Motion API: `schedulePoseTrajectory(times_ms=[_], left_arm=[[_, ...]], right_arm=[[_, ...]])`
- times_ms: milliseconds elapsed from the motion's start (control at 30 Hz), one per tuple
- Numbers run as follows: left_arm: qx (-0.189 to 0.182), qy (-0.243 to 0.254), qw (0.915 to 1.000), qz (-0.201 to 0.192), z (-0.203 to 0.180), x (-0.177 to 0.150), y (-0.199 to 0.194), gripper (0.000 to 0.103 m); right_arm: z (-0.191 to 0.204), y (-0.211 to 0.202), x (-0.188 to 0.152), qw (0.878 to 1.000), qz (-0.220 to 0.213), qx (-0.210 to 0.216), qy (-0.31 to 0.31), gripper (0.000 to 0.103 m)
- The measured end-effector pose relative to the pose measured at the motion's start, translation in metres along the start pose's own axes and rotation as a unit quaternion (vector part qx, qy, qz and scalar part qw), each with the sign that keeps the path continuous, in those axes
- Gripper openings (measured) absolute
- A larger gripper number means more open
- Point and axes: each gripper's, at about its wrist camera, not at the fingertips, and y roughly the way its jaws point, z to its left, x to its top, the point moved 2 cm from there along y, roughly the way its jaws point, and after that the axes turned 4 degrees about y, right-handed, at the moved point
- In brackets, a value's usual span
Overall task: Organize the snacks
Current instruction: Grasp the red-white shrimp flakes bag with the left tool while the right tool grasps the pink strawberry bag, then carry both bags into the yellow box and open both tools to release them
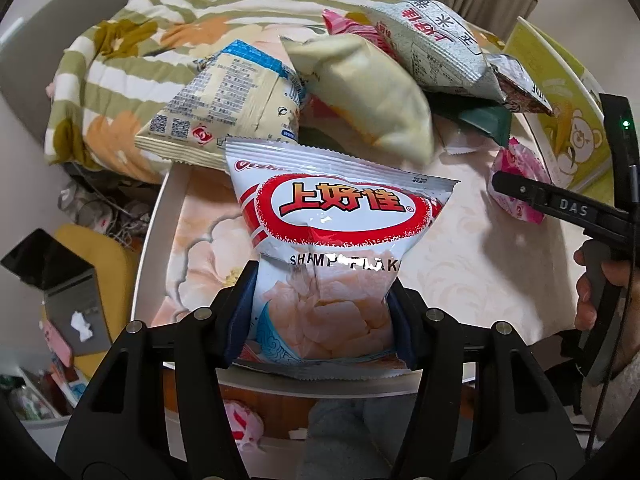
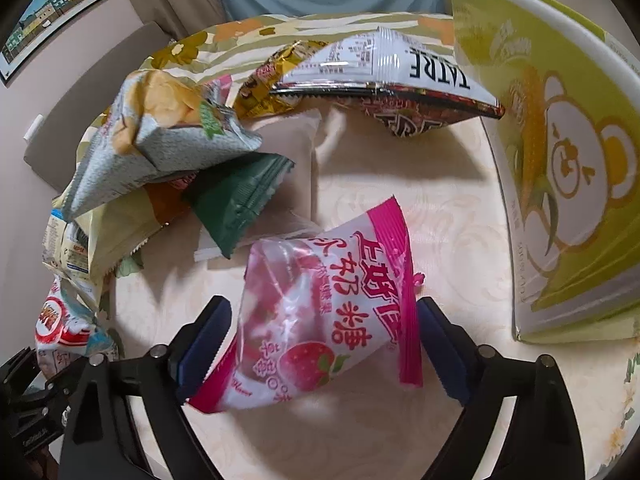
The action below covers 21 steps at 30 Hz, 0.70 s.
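Observation:
A white shrimp-flakes bag [image 1: 340, 216] with a red oval logo stands upright at the table's near edge. My left gripper [image 1: 324, 312] is shut on its lower part, and both blue pads dent its sides. A pink strawberry candy bag [image 2: 320, 320] lies on the tablecloth between the fingers of my right gripper [image 2: 320, 344]. That gripper is open: its pads stand close beside the bag without squeezing it. The left wrist view shows the right gripper [image 1: 560, 204] over the same pink bag [image 1: 520, 184], and the shrimp bag [image 2: 60, 320] shows at the right wrist view's left edge.
Several snack bags are piled at the back of the round table [image 1: 152, 240]: a cream bag [image 1: 224, 108], a pale yellow one [image 1: 368, 96], a grey-white one [image 1: 432, 48], a green packet [image 2: 240, 200]. A green bear-printed box [image 2: 560, 160] stands at the right. A hand [image 1: 592, 292] holds the right gripper.

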Motion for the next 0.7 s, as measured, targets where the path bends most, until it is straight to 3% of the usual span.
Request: schedulePoseTrajectory(times_ms=[67,267,700], left_arm=[[-0.004,-0.001,1.0000,0.000,-0.002,0.001,0.000,0.054],[-0.012,0.001,0.9999,-0.007,-0.004,0.004,-0.008,0.054],[-0.043,0.023,0.9979,-0.044,-0.011,0.012,-0.054,0.054]], right_arm=[[0.001,0.001,0.000,1.000,0.003,-0.008,-0.005,0.074],[0.002,-0.006,-0.006,1.000,0.002,-0.020,-0.008,0.057],[0.002,-0.052,-0.016,1.000,-0.020,-0.017,0.013,0.050]])
